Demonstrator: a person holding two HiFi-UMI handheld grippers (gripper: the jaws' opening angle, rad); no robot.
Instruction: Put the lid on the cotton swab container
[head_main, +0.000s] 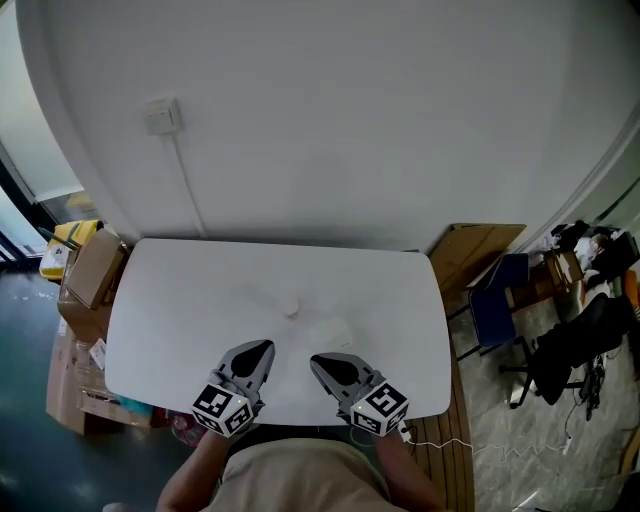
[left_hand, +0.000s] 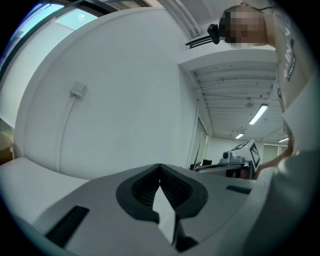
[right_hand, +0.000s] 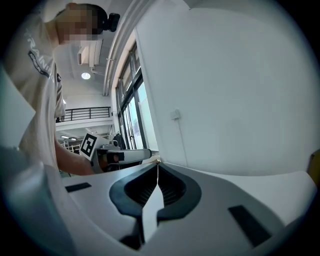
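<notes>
The left tongs (head_main: 262, 346) have their jaws pressed together on nothing, tips raised toward the wall. Just ahead, between the 2 tools, sits a small pale round piece (head_main: 290, 308). A fainter, flatter pale shape (head_main: 332, 332) lies just beyond the right tongs (head_main: 314, 359), whose jaws also meet on nothing. Which of the 2 is the lid and which the cotton swab container is too washed out to tell. They lie apart, so by my judgement the whole job remains. Left of the white table (head_main: 170, 300) stand cardboard boxes (head_main: 92, 268); right of it, a dark office chair (head_main: 570, 350).
</notes>
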